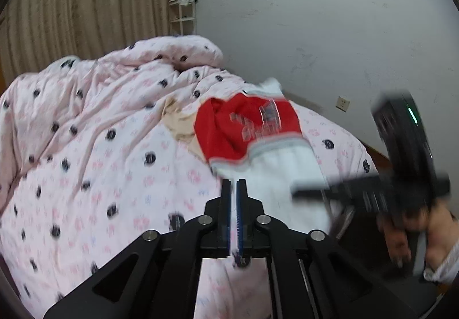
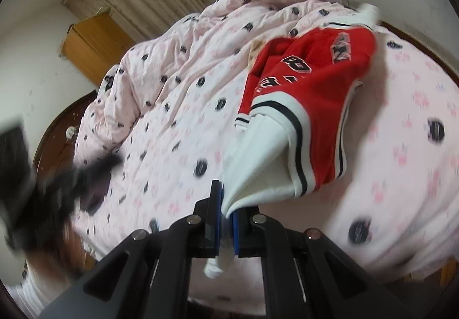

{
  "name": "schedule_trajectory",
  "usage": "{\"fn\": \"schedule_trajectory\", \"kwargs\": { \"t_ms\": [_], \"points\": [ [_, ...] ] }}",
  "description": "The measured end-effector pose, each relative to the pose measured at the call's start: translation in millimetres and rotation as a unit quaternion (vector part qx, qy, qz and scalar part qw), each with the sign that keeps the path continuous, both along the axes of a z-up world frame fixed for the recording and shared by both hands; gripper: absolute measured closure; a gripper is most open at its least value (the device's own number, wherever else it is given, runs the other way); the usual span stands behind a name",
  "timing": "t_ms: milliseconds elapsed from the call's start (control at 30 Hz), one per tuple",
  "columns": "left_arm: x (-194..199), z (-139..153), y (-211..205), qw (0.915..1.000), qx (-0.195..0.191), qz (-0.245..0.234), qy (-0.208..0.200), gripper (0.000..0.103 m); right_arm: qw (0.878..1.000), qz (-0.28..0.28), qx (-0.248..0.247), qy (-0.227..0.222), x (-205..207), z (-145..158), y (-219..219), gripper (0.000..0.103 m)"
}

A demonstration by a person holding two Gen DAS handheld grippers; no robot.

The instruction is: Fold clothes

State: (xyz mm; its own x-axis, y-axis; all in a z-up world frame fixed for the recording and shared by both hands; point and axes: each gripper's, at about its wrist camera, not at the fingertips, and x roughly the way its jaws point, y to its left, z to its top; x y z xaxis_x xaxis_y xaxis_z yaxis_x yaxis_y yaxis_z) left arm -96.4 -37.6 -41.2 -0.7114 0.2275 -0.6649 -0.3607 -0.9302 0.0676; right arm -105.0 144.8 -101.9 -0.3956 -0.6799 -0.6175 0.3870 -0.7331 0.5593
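Stretching jersey (image 2: 309,81) apparently lengthwise away.

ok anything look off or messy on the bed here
Nothing damaged or spilled. The red jacket lies bunched and crooked, its white sleeve pulled out by the right gripper. The quilt is rumpled, and a beige cloth pokes out beside the jacket.
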Motion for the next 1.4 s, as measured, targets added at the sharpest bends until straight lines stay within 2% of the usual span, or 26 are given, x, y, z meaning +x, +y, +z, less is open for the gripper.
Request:
{"fn": "schedule_trajectory", "kwargs": {
  "t_ms": [33, 100, 133, 300, 500, 633, 800, 967, 1000, 1033, 1067, 1100, 1133, 1233, 1400],
  "points": [
    [-8.7, 1.9, 4.7, 1.0, -0.005, -0.008, 0.0, 0.076, 1.0, 0.003, 0.003, 0.0, 12.4, -4.3, 1.3, 0.096],
    [-25.9, 5.7, 14.1, 0.9996, -0.014, -0.025, -0.001, 0.054, 1.0, 0.005, 0.008, 0.001, 24.9, -10.4, 3.1, 0.096],
    [-34.6, 7.6, 18.7, 0.9993, -0.019, -0.033, -0.001, 0.049, 1.0, 0.009, 0.012, 0.004, 30.8, -13.9, 3.3, 0.096],
    [-79.3, 14.3, 45.8, 0.9962, -0.045, -0.075, -0.005, 0.048, 0.999, 0.027, 0.01, 0.029, 44.5, -15.9, 8.4, 0.096],
    [-155.2, -28.9, 114.2, 0.9859, -0.111, -0.11, -0.059, 0.048, 0.998, 0.045, 0.0, 0.034, 43.8, -20.1, 9.1, 0.096],
    [-198.1, -57.5, 135.6, 0.9807, -0.143, -0.098, -0.091, 0.048, 0.997, 0.058, 0.002, 0.041, 41.0, -21.2, 6.7, 0.096],
    [-246.4, -83.1, 130.6, 0.9781, -0.161, -0.051, -0.122, 0.048, 0.997, 0.068, -0.017, 0.031, 36.7, -24.4, 15.2, 0.096],
    [-269.1, -100.0, 116.7, 0.9765, -0.142, -0.035, -0.158, 0.048, 0.996, 0.077, -0.03, 0.023, 31.6, -26.9, 19.8, 0.096],
    [-270.0, -102.8, 115.0, 0.9768, -0.132, -0.038, -0.164, 0.049, 0.996, 0.078, -0.032, 0.022, 30.6, -27.3, 19.9, 0.096],
    [-271.0, -105.5, 113.4, 0.977, -0.123, -0.042, -0.17, 0.056, 0.996, 0.08, -0.035, 0.02, 29.7, -27.2, 19.6, 0.096],
    [-271.5, -107.4, 112.3, 0.9769, -0.117, -0.043, -0.173, 0.064, 0.996, 0.081, -0.037, 0.019, 28.9, -27.2, 19.4, 0.096],
    [-271.5, -108.2, 112.0, 0.9767, -0.117, -0.042, -0.175, 0.078, 0.996, 0.082, -0.039, 0.017, 28.1, -27.4, 18.9, 0.096],
    [-270.8, -108.0, 111.4, 0.977, -0.115, -0.04, -0.175, 0.084, 0.996, 0.082, -0.04, 0.015, 27.2, -27.8, 18.5, 0.096],
    [-265.2, -102.0, 108.4, 0.9793, -0.109, -0.039, -0.166, 0.092, 0.995, 0.085, -0.043, 0.011, 26.1, -28.2, 15.8, 0.096],
    [-256.1, -77.8, 93.5, 0.9867, -0.083, -0.017, -0.139, 0.097, 0.996, 0.084, -0.041, 0.014, 23.8, -26.9, 14.1, 0.096]
  ]
}}
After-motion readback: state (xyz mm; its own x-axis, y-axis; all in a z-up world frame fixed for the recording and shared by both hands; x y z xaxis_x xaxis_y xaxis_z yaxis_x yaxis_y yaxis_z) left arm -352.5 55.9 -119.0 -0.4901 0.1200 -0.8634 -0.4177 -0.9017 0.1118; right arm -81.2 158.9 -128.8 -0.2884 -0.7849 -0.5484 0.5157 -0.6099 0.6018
